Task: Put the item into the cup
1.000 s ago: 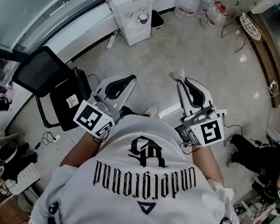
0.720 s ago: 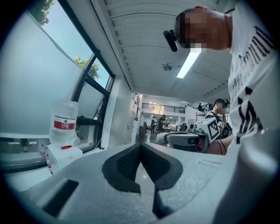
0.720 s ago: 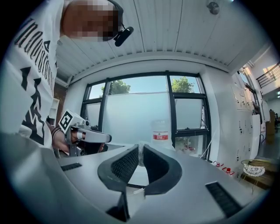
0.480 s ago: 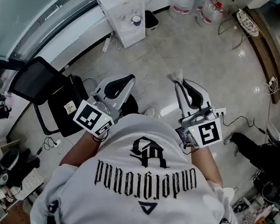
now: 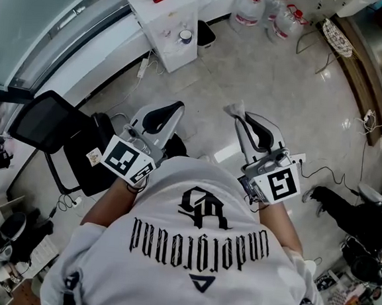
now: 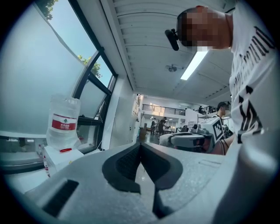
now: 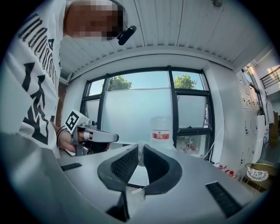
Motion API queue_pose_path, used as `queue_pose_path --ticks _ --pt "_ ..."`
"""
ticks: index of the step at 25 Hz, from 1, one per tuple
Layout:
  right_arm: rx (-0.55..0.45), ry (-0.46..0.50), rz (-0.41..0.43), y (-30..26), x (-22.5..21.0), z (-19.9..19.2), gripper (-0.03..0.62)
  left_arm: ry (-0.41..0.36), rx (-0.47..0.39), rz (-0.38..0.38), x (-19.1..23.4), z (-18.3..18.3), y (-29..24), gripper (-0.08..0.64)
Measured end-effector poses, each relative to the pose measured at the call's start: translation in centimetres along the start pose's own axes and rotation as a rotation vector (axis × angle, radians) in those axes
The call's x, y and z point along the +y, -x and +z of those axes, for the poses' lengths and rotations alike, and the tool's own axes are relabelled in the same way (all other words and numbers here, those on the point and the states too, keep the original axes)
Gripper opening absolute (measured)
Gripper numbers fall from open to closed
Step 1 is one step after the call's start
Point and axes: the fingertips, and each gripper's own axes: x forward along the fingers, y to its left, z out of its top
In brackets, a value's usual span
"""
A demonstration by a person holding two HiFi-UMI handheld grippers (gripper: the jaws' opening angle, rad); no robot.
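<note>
Since a second ago: floor, white dispenser (image 5: 163,26) and black chair (image 5: 48,117) have slid across head view; person likely walking. Both grippers unchanged at chest. Right gripper (image 5: 238,115) pinches pale crumpled item (image 5: 233,108). Left gripper (image 5: 177,107) jaws together, empty. No cup visible; carrying stage, probably.

Hand-held grippers: two, the left hand-held gripper (image 5: 175,110) and the right hand-held gripper (image 5: 242,116).
Marker cubes: two, left cube (image 5: 127,161) and right cube (image 5: 280,185), one per gripper.
Crumpled pale item (image 5: 235,108): one, pinched in the right jaws; nothing between the left jaws, which meet.
Large water bottles (image 5: 251,6): three on the far floor, plus one mounted bottle (image 6: 63,118) on the dispenser.
White dispenser (image 5: 163,30): one, far left.
Small round container (image 5: 185,35): one, on the dispenser.
Black chair (image 5: 44,119): one, left.
</note>
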Motion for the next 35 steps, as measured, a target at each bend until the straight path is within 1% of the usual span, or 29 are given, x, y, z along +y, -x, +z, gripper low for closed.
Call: queue_pose_path --ticks 4,8,11,15,19,22,25,32,35 --pt "0.004 0.001 0.019 -3.5 -0.8 0.3 0.042 0.002 0.0 -0.016 3.4 0.5 -1.0 0.015" --pt "0.008 0.015 0.038 -7.7 -1.1 1.1 0.043 0.002 -0.003 -0.025 7.6 1.4 -1.5 0.015" --pt "0.011 0.017 0.032 -11.3 -1.7 1.8 0.042 -0.004 -0.008 -0.032 11.1 2.3 -1.7 0.015" --pt "0.012 0.013 0.008 -15.9 -1.6 2.5 0.043 -0.022 0.008 -0.061 15.5 3.3 -1.4 0.015" --pt "0.018 0.029 0.006 -20.9 -1.5 3.3 0.043 -0.028 -0.008 -0.065 20.4 4.5 -0.8 0.015" --pt "0.032 0.033 0.005 -24.2 -0.9 3.3 0.043 -0.025 -0.004 -0.056 23.8 4.1 0.2 0.015" --pt "0.05 0.026 -0.002 -26.7 -0.6 3.1 0.043 -0.004 0.009 -0.049 26.6 3.4 0.9 0.015" --pt "0.085 -0.006 0.004 -29.8 -0.7 1.8 0.043 0.019 0.013 -0.022 29.9 2.8 1.5 0.015" --pt "0.1 -0.02 0.011 -31.1 -0.9 1.2 0.043 0.012 0.02 -0.016 30.6 2.5 1.5 0.015"
